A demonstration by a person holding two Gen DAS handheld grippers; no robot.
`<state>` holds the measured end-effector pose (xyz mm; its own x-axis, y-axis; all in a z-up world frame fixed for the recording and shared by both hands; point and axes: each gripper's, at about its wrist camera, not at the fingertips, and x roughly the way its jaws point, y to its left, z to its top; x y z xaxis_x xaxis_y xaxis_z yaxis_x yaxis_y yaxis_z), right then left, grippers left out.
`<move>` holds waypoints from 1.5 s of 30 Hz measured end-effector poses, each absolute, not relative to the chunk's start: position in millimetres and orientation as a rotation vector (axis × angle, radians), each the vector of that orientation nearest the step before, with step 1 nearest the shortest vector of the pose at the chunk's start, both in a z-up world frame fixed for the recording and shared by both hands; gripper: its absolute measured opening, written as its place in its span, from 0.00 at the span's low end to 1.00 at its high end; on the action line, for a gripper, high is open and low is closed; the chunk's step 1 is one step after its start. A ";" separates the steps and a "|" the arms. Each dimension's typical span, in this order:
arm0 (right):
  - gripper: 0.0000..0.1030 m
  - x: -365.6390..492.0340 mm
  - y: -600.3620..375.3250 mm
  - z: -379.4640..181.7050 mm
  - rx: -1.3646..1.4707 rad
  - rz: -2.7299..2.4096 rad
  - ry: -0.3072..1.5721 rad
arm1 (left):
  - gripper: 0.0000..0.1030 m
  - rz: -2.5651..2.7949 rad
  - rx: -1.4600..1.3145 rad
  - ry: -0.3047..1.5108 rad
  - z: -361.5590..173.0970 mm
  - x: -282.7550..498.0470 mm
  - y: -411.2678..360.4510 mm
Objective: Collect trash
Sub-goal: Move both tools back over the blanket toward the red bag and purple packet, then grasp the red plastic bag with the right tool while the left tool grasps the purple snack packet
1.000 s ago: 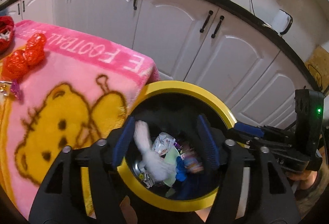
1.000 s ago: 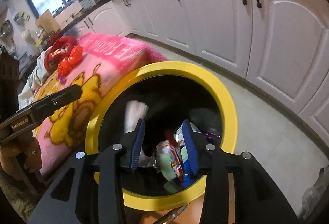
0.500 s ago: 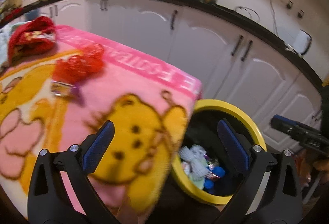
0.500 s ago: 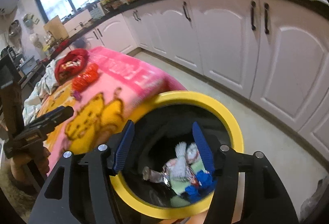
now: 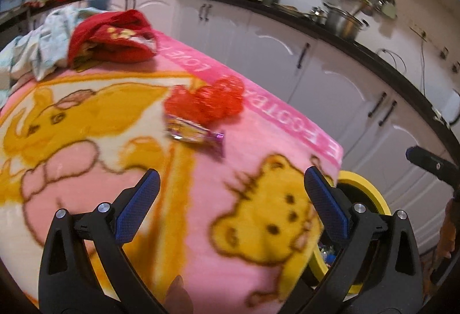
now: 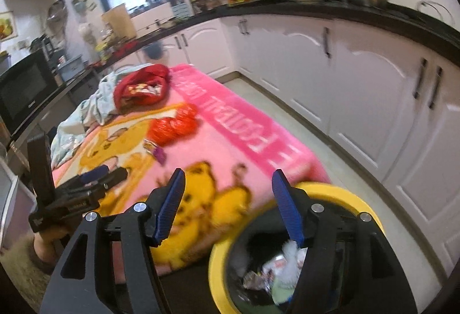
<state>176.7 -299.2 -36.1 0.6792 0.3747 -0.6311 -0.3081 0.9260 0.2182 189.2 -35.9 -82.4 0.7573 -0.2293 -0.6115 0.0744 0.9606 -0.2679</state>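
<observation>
Both grippers are swinging from bin toward blanket | left gripper gaping wide, empty | right gripper opening, empty | wrapper lying far ahead.

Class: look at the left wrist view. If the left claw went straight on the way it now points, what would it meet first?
Most likely the pink bear-print blanket, which fills the space between the open left claw. The purple-and-yellow wrapper lies farther along; depth is hard to judge.

pink blanket | red mesh, purple wrapper, red cloth
</observation>
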 end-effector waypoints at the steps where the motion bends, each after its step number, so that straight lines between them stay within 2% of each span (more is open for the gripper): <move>1: 0.60 182.1 -292.4 -34.3 0.086 0.392 0.729 | 0.89 -0.156 -0.248 0.693 -82.3 190.0 -28.5; 7: 0.60 226.8 -251.1 -32.7 0.053 0.435 0.755 | 0.88 -0.126 -0.289 0.690 -80.5 195.3 0.2; 17: 0.60 309.2 -193.2 -46.7 -0.015 0.499 0.824 | 0.70 -0.165 -0.317 0.748 -91.5 228.4 -1.0; 30: 0.60 397.5 -152.8 -102.3 0.044 0.507 1.004 | 0.59 -0.175 -0.345 0.833 -121.0 277.1 -13.1; 33: 0.49 409.9 -148.1 -117.6 0.085 0.511 1.060 | 0.54 -0.166 -0.353 0.860 -128.9 286.2 -13.8; 35: 0.28 413.6 -147.8 -123.4 0.130 0.530 1.076 | 0.51 -0.160 -0.353 0.868 -133.1 289.3 -13.8; 38: 0.11 409.3 -144.8 -125.6 0.129 0.557 1.069 | 0.49 -0.157 -0.358 0.866 -134.4 290.2 -12.9; 40: 0.08 402.0 -143.3 -125.2 0.101 0.557 1.053 | 0.43 -0.159 -0.351 0.865 -135.3 289.0 -13.3; 42: 0.07 393.3 -145.6 -124.9 0.092 0.551 1.041 | 0.22 -0.156 -0.342 0.870 -137.3 290.4 -14.4; 45: 0.06 383.6 -154.9 -124.0 0.092 0.523 1.021 | 0.12 -0.164 -0.347 0.878 -140.5 289.2 -11.7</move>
<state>383.6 -154.9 -124.0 0.4117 0.4573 -0.7883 -0.3733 0.8737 0.3119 289.2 -11.7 -140.5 0.6307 -0.2811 -0.7233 -0.0008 0.9319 -0.3628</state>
